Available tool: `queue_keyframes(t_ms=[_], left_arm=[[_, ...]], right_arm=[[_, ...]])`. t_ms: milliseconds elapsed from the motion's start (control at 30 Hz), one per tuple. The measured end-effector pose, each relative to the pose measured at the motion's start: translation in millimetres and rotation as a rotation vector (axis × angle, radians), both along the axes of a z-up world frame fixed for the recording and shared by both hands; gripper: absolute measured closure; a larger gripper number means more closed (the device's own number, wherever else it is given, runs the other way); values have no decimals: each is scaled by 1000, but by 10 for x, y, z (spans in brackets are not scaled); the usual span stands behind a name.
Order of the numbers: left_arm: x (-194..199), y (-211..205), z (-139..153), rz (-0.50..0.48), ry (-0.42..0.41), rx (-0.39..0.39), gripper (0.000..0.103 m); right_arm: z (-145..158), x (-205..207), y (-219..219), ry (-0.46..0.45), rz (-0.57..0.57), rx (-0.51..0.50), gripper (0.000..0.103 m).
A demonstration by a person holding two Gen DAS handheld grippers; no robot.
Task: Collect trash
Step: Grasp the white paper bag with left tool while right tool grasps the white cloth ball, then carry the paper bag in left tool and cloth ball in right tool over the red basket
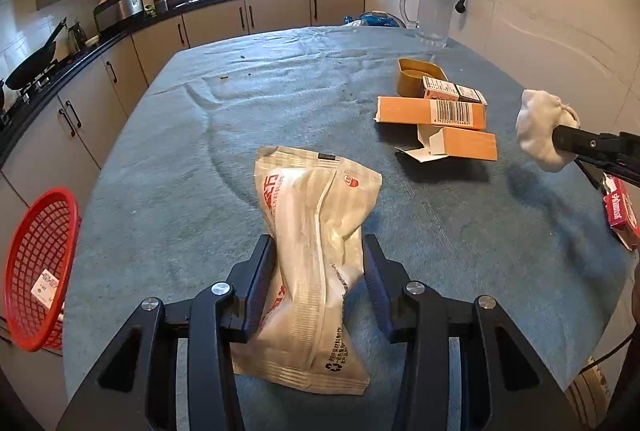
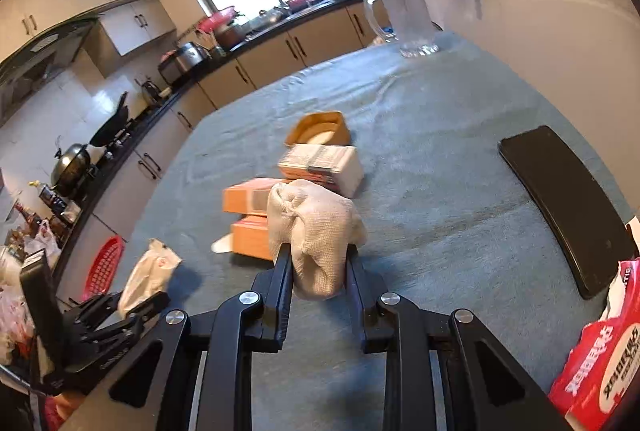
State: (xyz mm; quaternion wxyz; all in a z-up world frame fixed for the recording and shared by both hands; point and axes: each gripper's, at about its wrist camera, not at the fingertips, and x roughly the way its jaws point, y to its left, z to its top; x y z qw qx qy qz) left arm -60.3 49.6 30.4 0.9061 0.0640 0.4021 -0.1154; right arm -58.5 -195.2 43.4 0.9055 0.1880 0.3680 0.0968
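Left gripper (image 1: 318, 283) clamping white wrapper (image 1: 316, 231), right gripper (image 2: 318, 271) squeezing crumpled tissue (image 2: 316, 231), pad contact hidden.

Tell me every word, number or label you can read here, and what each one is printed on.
"TIE": end of a cut-off word on the red package; its large white Chinese characters appear upside down, unread.
Orange box: barcode, digits too small to read.
White wrapper: red Chinese characters and small print beside a recycling mark, creased, not readable.
Red basket: white sticker, blurred.
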Motion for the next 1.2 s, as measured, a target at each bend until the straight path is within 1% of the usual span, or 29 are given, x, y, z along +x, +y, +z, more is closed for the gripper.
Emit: queue_keyframes(t_ms=[200,567,933,1200], left_arm=[[-96,113,49,14,-16,-5,60],[-192,398,125,55,-40,-39,60],[-253,670,212,96,-63,-72,60],[-255,902,319,136,-87,-97,60]], right_arm=[[74,-71,292,-13,66,-3,77],[52,-49,741,10,155,-34,77],[17,7,1061,35,214,-55,76],[79,71,1329,31,258,-74,76]])
